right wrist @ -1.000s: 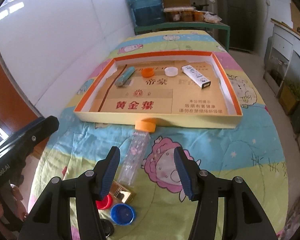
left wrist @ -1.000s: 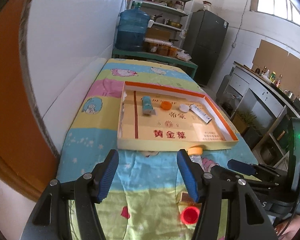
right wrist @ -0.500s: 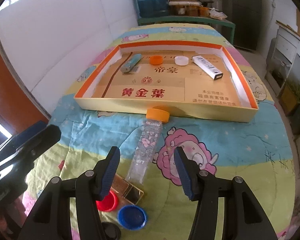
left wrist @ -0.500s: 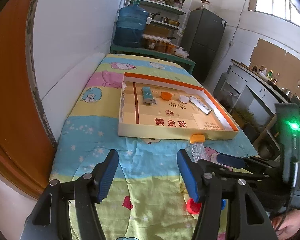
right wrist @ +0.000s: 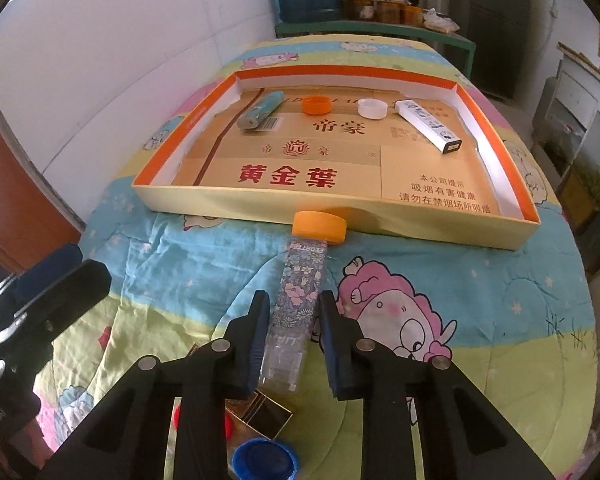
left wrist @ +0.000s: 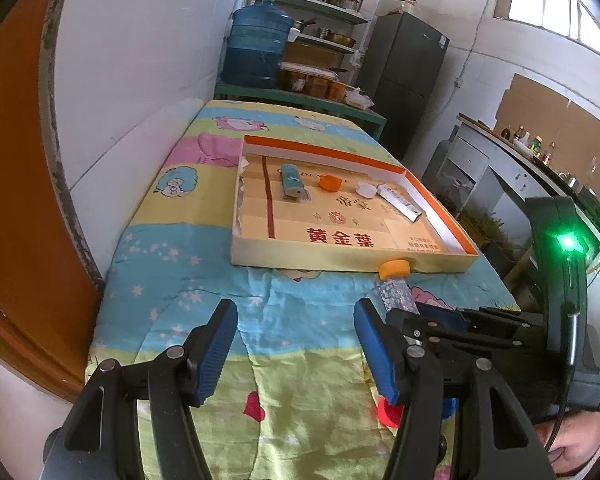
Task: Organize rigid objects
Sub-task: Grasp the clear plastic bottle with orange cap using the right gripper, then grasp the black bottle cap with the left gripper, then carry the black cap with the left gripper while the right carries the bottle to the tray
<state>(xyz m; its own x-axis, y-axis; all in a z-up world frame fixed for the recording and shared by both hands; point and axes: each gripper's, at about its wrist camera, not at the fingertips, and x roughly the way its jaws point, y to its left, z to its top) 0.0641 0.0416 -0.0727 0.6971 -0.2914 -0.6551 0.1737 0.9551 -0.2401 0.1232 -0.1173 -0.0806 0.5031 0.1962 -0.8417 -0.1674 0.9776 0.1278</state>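
A clear plastic bottle [right wrist: 298,300] with a floral label and an orange cap lies on the cartoon blanket, cap touching the front wall of a shallow cardboard tray [right wrist: 228,210]. My right gripper [right wrist: 294,312] straddles the bottle's middle, its jaws narrowed close to both sides; contact is unclear. The bottle also shows in the left wrist view [left wrist: 394,286]. My left gripper [left wrist: 294,332] is open and empty above the blanket, left of the bottle. The tray [left wrist: 300,258] holds a teal lighter [right wrist: 260,110], an orange cap [right wrist: 317,105], a white cap [right wrist: 373,108] and a white tube [right wrist: 428,125].
A red cap [right wrist: 175,416], a blue cap [right wrist: 266,458] and a gold box [right wrist: 260,416] lie on the blanket beneath my right gripper. A white wall runs along the left. A blue water jug [left wrist: 256,50], shelves and a dark fridge [left wrist: 404,80] stand beyond.
My right gripper has moved forward and left over the bottle, and its jaws have narrowed around it. My left gripper has drawn back a little and stays open.
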